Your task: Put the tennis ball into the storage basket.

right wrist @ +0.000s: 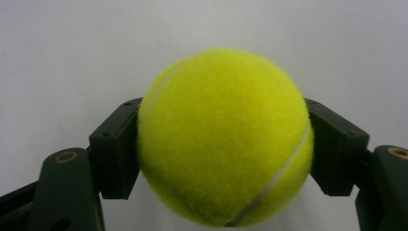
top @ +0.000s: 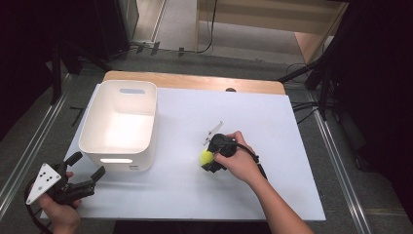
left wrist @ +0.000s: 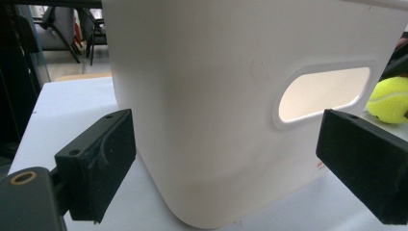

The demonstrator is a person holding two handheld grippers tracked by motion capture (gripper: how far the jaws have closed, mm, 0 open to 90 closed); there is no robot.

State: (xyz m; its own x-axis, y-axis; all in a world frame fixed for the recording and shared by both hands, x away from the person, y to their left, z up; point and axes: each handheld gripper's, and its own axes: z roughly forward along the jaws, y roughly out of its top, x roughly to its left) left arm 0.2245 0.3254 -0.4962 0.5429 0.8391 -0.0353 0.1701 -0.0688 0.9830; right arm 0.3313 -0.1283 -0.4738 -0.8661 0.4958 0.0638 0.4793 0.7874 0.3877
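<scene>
The right gripper [right wrist: 223, 144] is clamped on a yellow tennis ball [right wrist: 225, 137]: in the right gripper view both black pads press against the ball's sides, one on each flank, with the white seam curving down its lower right. In the high view the same gripper [top: 210, 158] sits under the person's right hand [top: 241, 161] on the white table top [top: 272, 146], the ball [top: 207, 157] showing at its tip on the side toward the white bin [top: 119, 124]. That bin stands well apart from the ball, across a bare stretch of the table. The left gripper [top: 90, 178] is held near the bin's closest wall with its jaws spread wide and nothing between them; in the left gripper view the pads [left wrist: 103, 166] frame the bin's wall [left wrist: 216, 120] and its oval handle cutout [left wrist: 325, 94], with the ball [left wrist: 389, 100] beyond the bin's corner.
</scene>
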